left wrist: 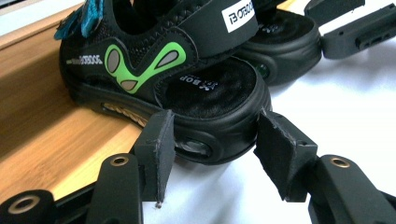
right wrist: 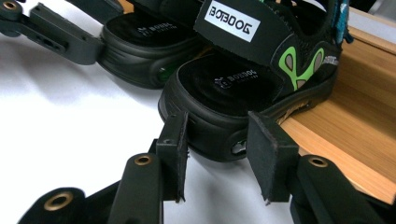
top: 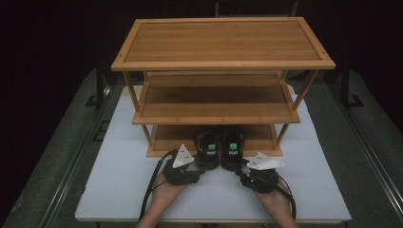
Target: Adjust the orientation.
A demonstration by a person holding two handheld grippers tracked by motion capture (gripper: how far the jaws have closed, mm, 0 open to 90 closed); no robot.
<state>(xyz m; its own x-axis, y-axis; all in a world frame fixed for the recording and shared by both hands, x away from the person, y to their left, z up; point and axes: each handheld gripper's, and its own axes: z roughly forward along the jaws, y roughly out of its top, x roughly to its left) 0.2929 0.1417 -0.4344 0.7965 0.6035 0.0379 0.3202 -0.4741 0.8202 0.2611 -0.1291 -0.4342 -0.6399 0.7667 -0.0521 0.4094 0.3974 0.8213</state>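
Two black sandals with green markings rest on the bottom shelf [top: 168, 135] of a bamboo rack [top: 223, 42], heels sticking out over the white table. My left gripper [top: 203, 165] is open, its pads [left wrist: 159, 149] on either side of the left sandal's [top: 208, 145] heel [left wrist: 210, 126]. My right gripper [top: 241, 168] is open too, with its pads [right wrist: 271, 154] flanking the heel of the right sandal [top: 233, 145]. In the right gripper view that sandal [right wrist: 261, 70] lies half on the shelf edge. I cannot tell whether the pads touch the heels.
The rack has three wooden shelves; the middle shelf [top: 214, 97] and the top one are bare. A white tabletop [top: 119, 180] spreads around the rack. Dark metal rails [top: 71, 166] run along both sides of the table.
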